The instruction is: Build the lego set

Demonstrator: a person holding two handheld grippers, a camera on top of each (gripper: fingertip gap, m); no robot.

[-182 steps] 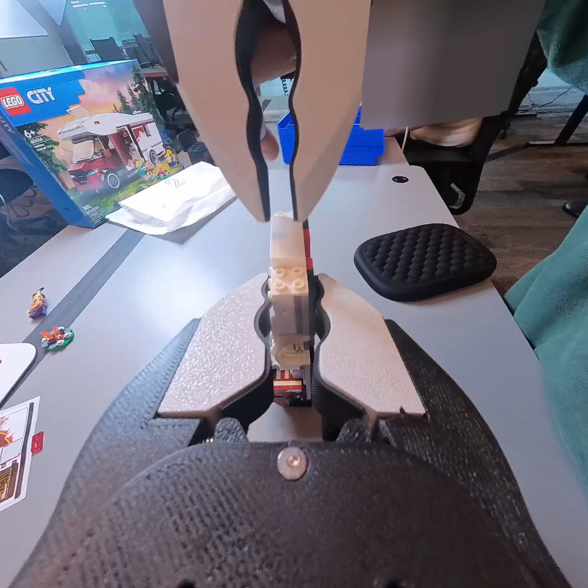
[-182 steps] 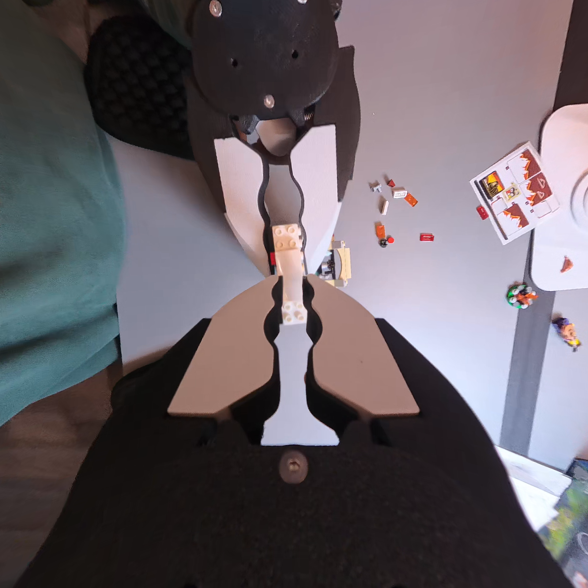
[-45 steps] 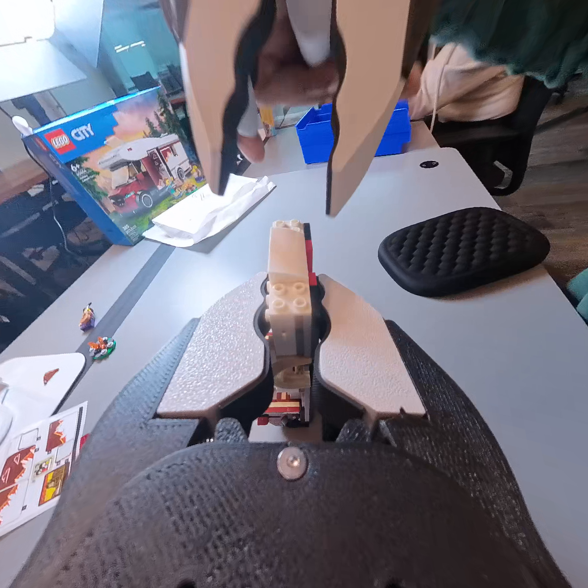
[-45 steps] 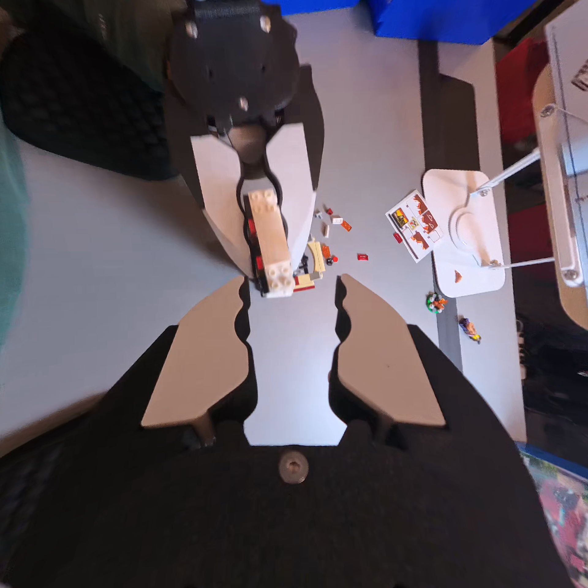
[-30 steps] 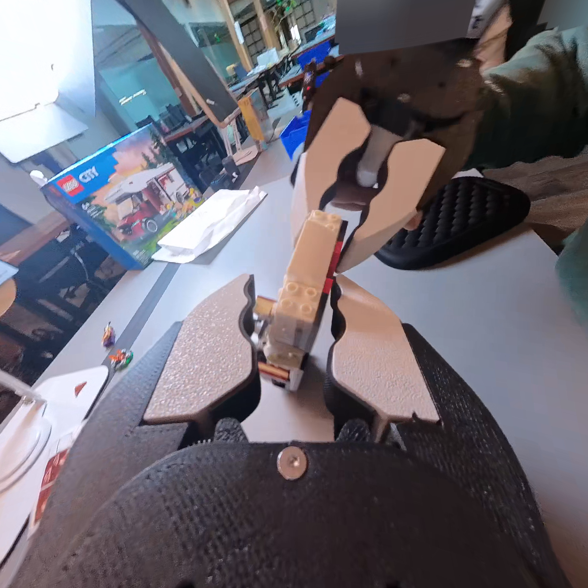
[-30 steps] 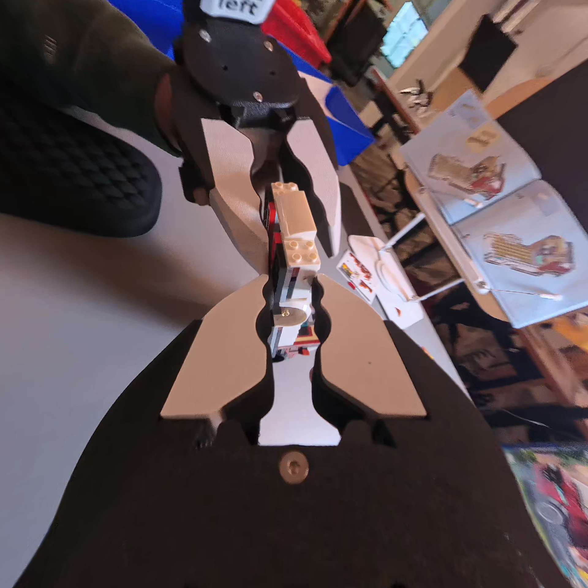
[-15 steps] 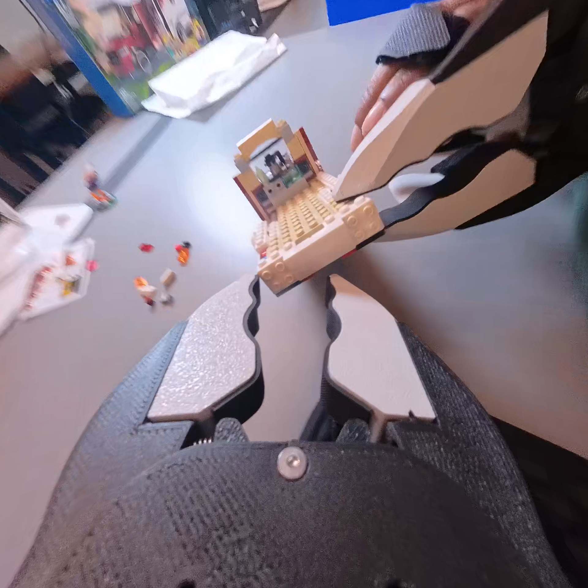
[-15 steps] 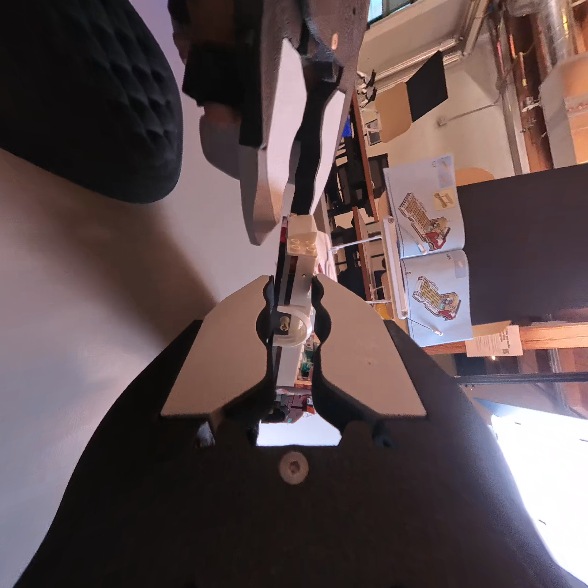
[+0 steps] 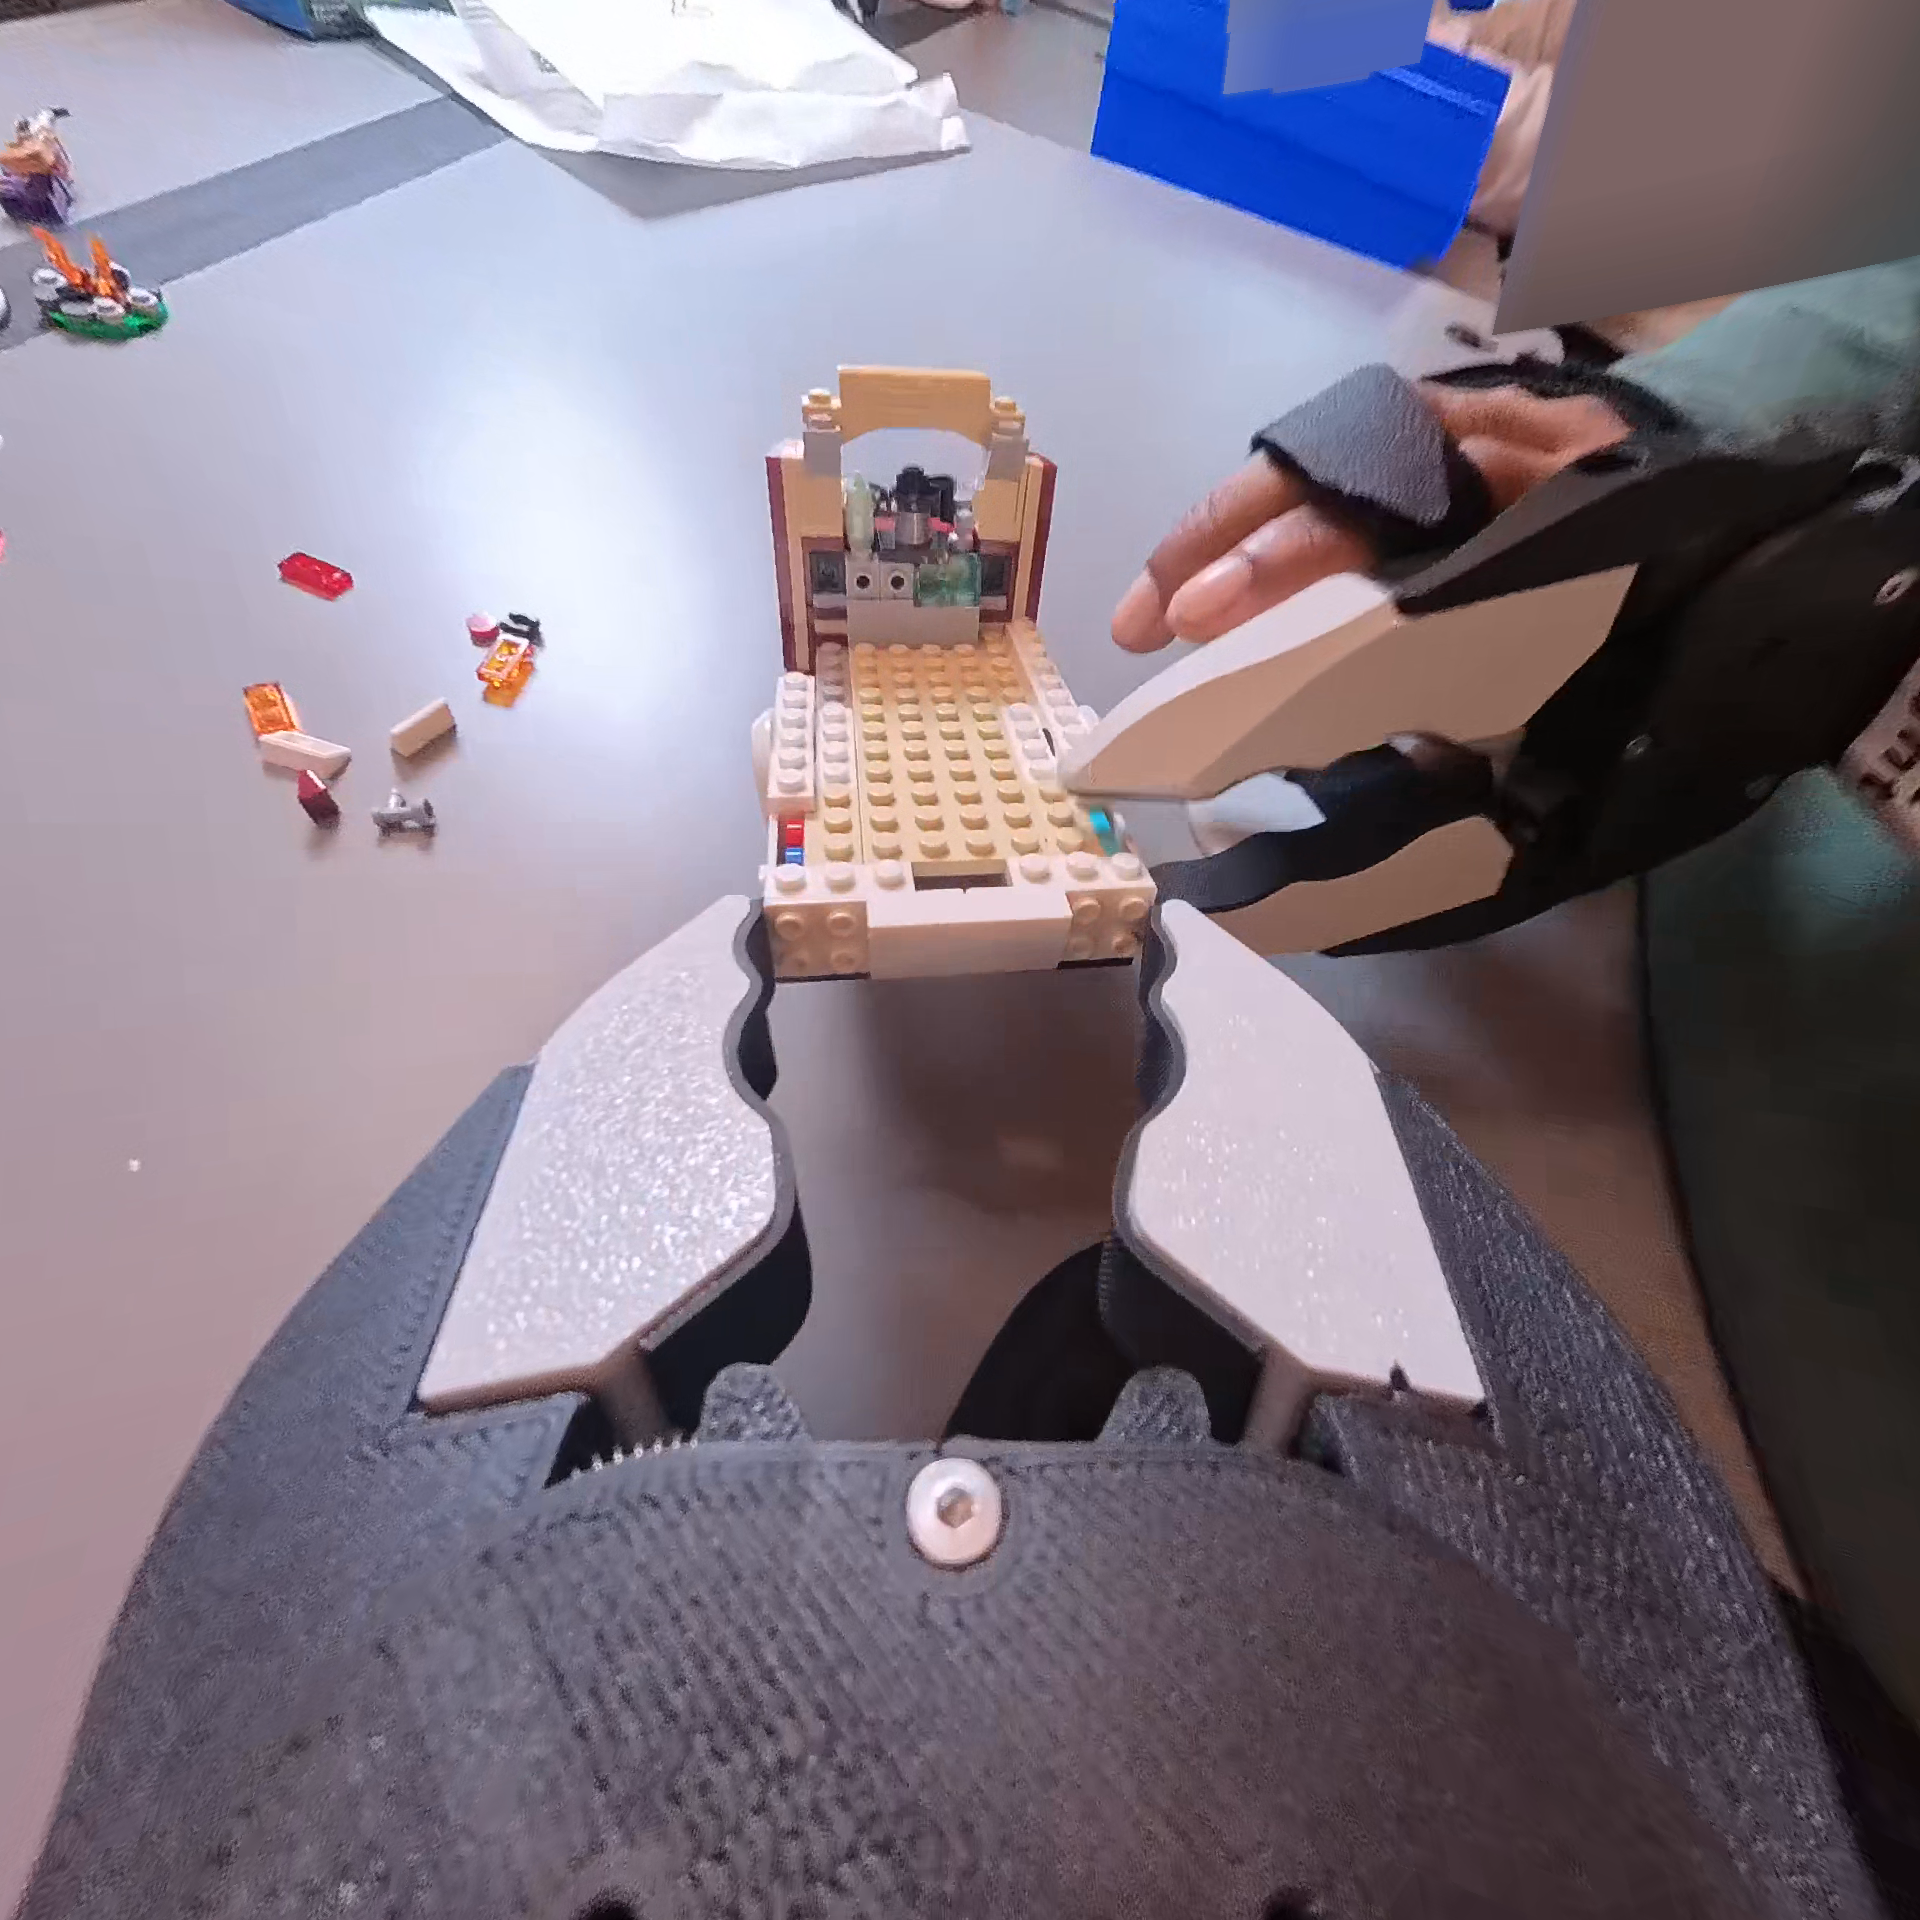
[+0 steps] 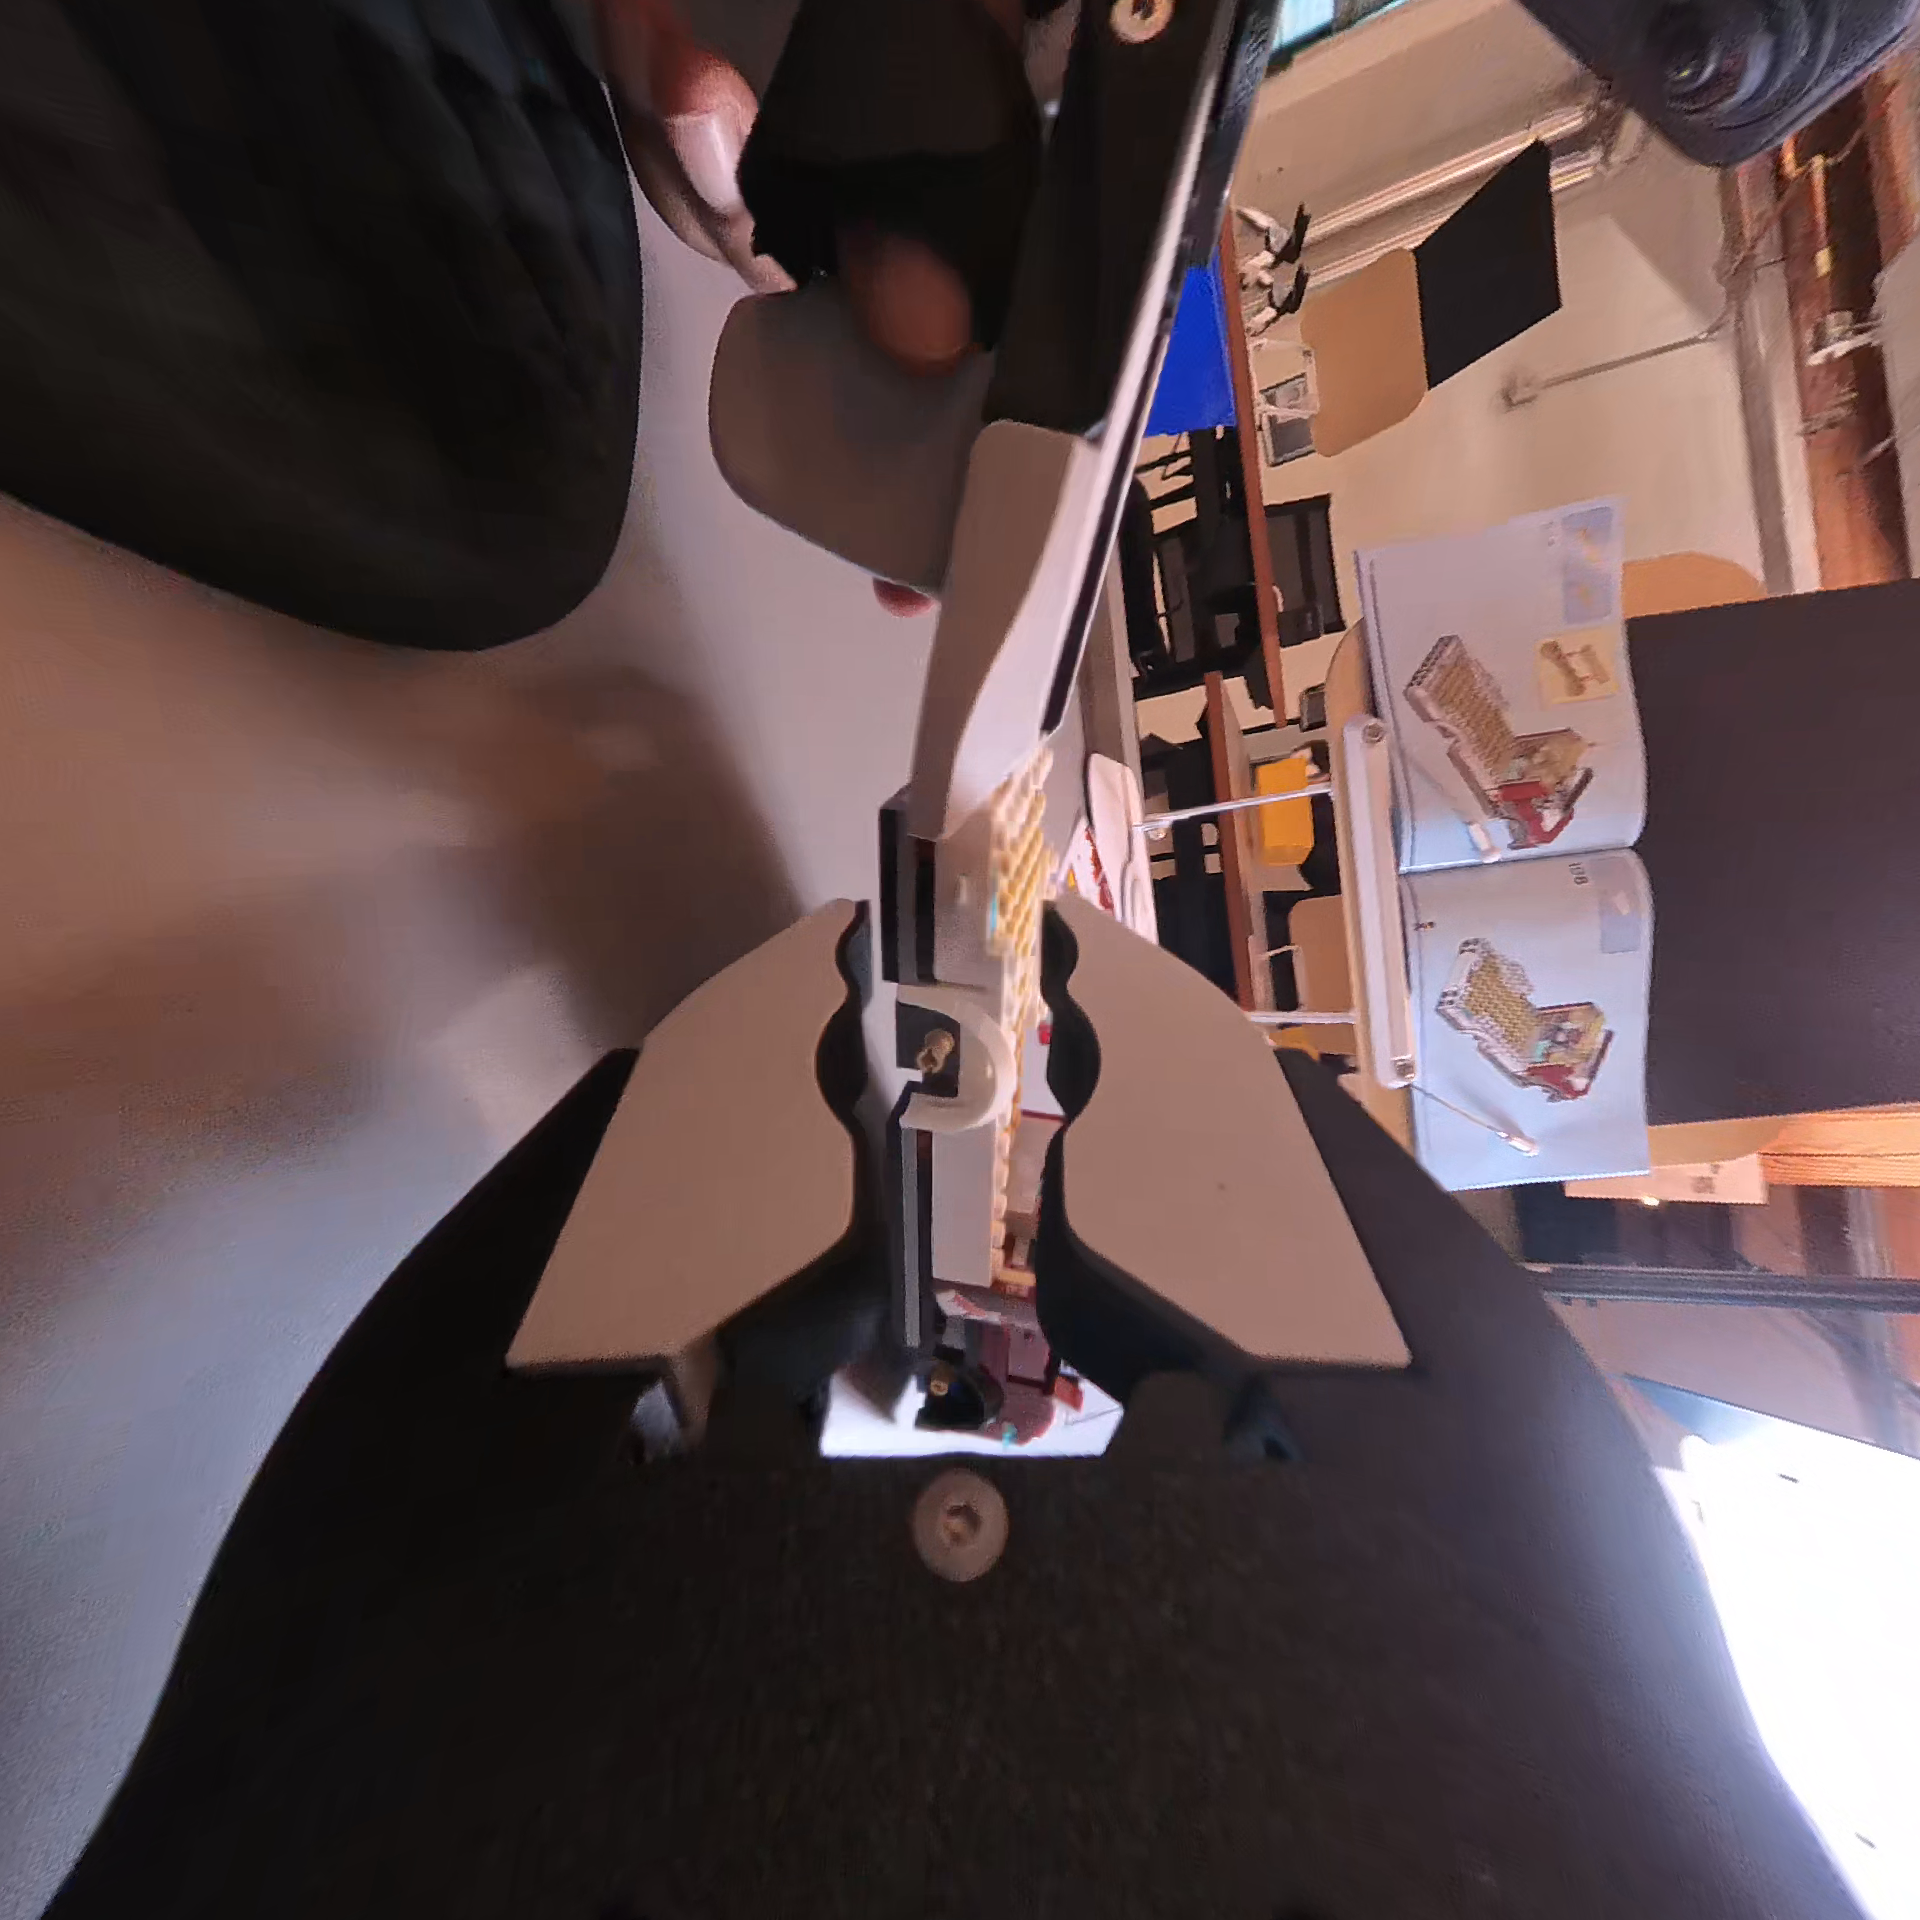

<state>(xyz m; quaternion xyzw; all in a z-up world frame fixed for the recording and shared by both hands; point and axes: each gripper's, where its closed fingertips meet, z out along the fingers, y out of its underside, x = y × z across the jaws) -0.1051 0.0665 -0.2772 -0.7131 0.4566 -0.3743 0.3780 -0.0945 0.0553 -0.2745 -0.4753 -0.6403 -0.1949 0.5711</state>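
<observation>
Your right tongs (image 10: 951,925) pinch the camper floor (image 9: 940,764) by one edge, left tongs (image 9: 951,940) spread wide around its near end. Squeeze or twist now and that edge plate may pop loose onto the counter (image 9: 520,436)

Grey table (image 9: 520,416) under daylight; blue bin (image 9: 1278,156) behind, cream wall (image 10: 1621,166) beyond.

Both wrist views close on lego model (image 9: 940,769)
</observation>
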